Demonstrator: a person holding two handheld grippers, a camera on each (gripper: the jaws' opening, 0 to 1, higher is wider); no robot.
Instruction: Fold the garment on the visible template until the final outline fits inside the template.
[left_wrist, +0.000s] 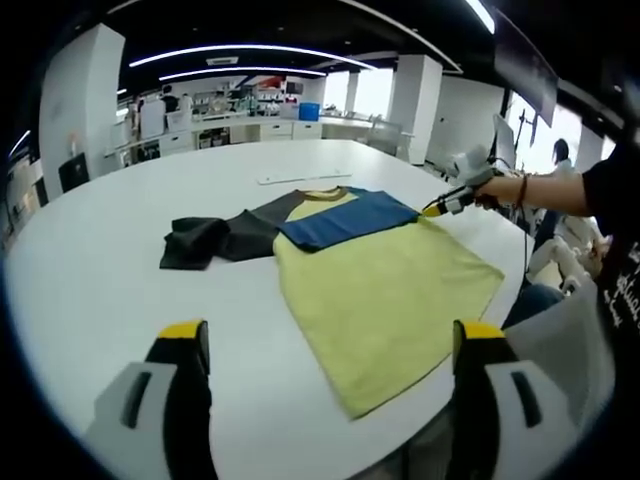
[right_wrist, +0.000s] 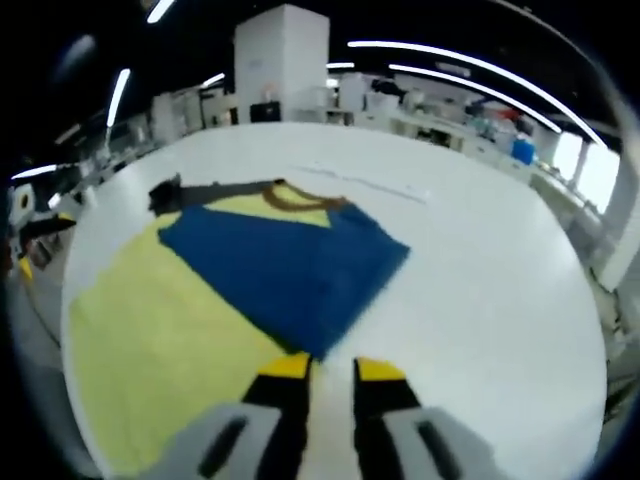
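Observation:
The garment lies flat on the white table (left_wrist: 100, 270). Its body is yellow (left_wrist: 385, 290) (right_wrist: 160, 330). A blue sleeve (left_wrist: 345, 217) (right_wrist: 285, 260) is folded across the chest, and a dark grey sleeve (left_wrist: 215, 240) (right_wrist: 195, 190) stretches out to the side. My left gripper (left_wrist: 332, 345) hangs above the near table edge, jaws wide open and empty. My right gripper (right_wrist: 332, 368), also visible as (left_wrist: 445, 205) in a hand, sits at the blue sleeve's corner. Its jaws are a narrow gap apart with only white table between them.
A thin white strip (left_wrist: 300, 178) (right_wrist: 370, 185) lies on the table beyond the collar. A person's arm (left_wrist: 560, 190) reaches in from the right. Desks, shelves and pillars (right_wrist: 285, 60) stand far behind the round table.

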